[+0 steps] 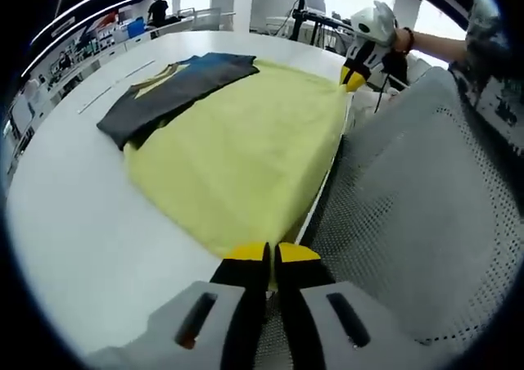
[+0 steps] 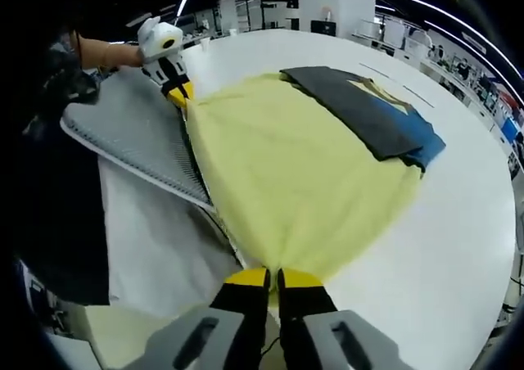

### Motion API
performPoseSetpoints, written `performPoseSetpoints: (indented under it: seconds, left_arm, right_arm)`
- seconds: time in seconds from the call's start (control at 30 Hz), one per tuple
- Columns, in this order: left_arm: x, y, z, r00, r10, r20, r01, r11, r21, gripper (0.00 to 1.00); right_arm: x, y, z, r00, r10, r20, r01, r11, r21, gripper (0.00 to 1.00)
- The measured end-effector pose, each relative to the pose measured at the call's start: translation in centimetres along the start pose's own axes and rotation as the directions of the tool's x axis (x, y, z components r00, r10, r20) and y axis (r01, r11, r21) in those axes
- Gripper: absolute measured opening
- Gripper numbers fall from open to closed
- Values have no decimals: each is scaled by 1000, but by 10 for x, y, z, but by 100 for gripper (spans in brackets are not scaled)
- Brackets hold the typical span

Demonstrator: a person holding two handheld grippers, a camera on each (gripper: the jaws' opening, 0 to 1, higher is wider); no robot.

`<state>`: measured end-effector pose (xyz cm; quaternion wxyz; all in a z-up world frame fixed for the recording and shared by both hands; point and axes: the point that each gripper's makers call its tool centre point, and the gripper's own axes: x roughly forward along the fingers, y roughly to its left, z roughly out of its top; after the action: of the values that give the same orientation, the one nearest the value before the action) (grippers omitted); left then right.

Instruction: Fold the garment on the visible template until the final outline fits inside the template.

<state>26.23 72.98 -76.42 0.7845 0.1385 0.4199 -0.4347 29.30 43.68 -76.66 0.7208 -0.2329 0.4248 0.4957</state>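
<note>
Both hand-held grippers, left (image 1: 272,255) and right (image 2: 273,278), pinched the yellow garment's (image 1: 246,149) near edge at frame bottom on the worktop (image 1: 74,214); lifting evenly would likely keep the fold straight.

yellow garment (image 1: 246,153), flat, atop mesh template (image 1: 426,214)

No text, label, brand or number can be read in either view; the dark garment (image 1: 174,92) at upper left carries a yellow mark, too blurred to make out.
</note>
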Motion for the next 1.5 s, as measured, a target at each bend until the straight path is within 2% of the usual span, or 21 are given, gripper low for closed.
performPoseSetpoints:
  seconds: [0.2,0.33,0.47,0.87,1.07,1.3,1.5]
  left_arm:
    - [-4,-13,-4,998,-66,14,67,995,-76,0]
    - [-6,-15,-7,997,-77,-7,76,995,-61,0]
    - [-10,-11,-1,998,-70,-4,69,996,-55,0]
    - [-34,20,39,996,26,83,-23,999,-34,0]
    - [-41,38,55,992,77,101,-77,997,-4,0]
    - [-56,57,85,980,139,144,-142,990,9,0]
    - [-65,78,103,967,189,169,-195,981,16,0]
  right_arm:
    - [-2,7,-6,1000,22,-12,-21,999,24,0]
    - [-7,16,-4,998,55,-8,-55,998,34,0]
    - [-11,14,2,999,40,-3,-40,999,8,0]
    - [-26,-17,33,997,-51,66,52,998,-20,0]
    - [-35,-31,52,991,-96,98,100,994,-38,0]
    - [-48,-50,75,980,-144,137,152,987,-47,0]
    - [-56,-64,94,970,-180,164,193,979,-70,0]
